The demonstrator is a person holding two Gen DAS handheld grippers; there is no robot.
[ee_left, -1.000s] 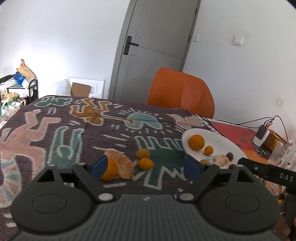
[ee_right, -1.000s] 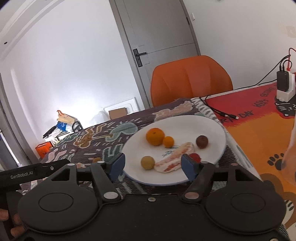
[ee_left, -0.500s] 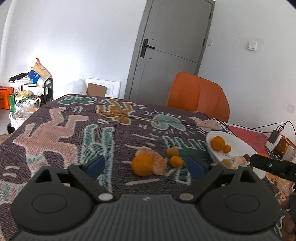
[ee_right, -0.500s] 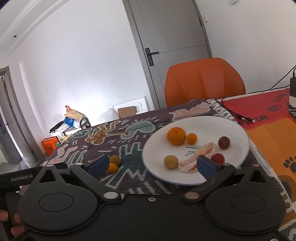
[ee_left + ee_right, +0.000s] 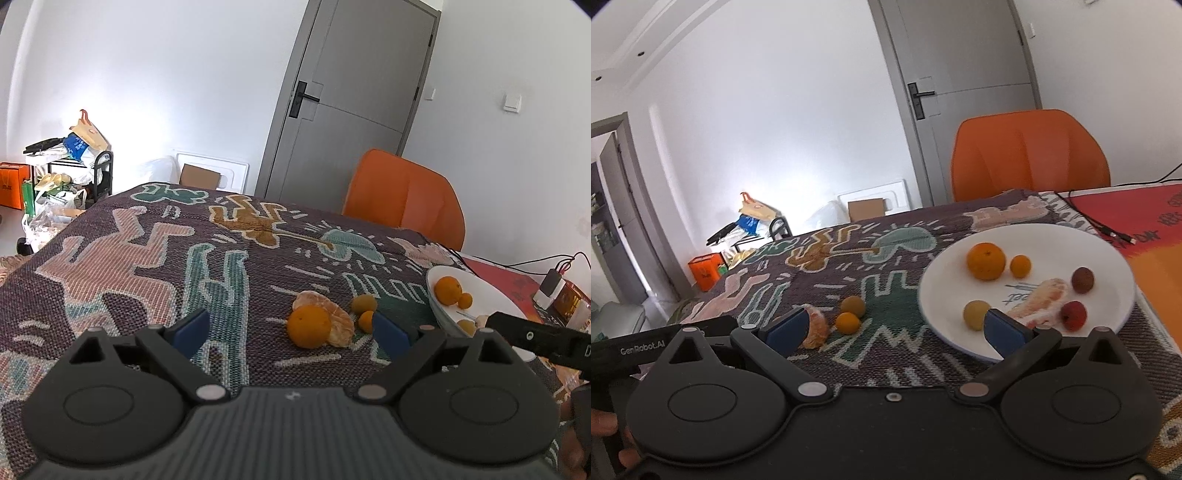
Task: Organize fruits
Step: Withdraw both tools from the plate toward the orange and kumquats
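A white plate [image 5: 945, 291] holds an orange [image 5: 985, 260], a small orange fruit [image 5: 1020, 266], a brown fruit [image 5: 1082, 280], a red fruit [image 5: 1073, 315], a yellow fruit [image 5: 976, 314] and a pale pink segment [image 5: 1043, 301]. Left of the plate, on the patterned cloth [image 5: 147, 258], lie another orange [image 5: 309, 326], a peeled segment cluster [image 5: 334, 319] and two small fruits [image 5: 364, 303] [image 5: 366, 320]. My left gripper [image 5: 291, 332] stands open short of that orange, holding nothing. My right gripper [image 5: 897, 330] is open and empty before the plate's near left rim.
An orange chair [image 5: 1030, 155] stands at the table's far side before a grey door [image 5: 351, 110]. A red and orange mat [image 5: 1137, 221] with a cable lies right of the plate. A charger [image 5: 550, 288] sits at the far right. Clutter and an orange box [image 5: 705, 273] stand by the left wall.
The right gripper's jaws have spread wide and it has slid left, so the plate sits further right. The left gripper shifted left and back; the loose orange now shows clear between its fingers.
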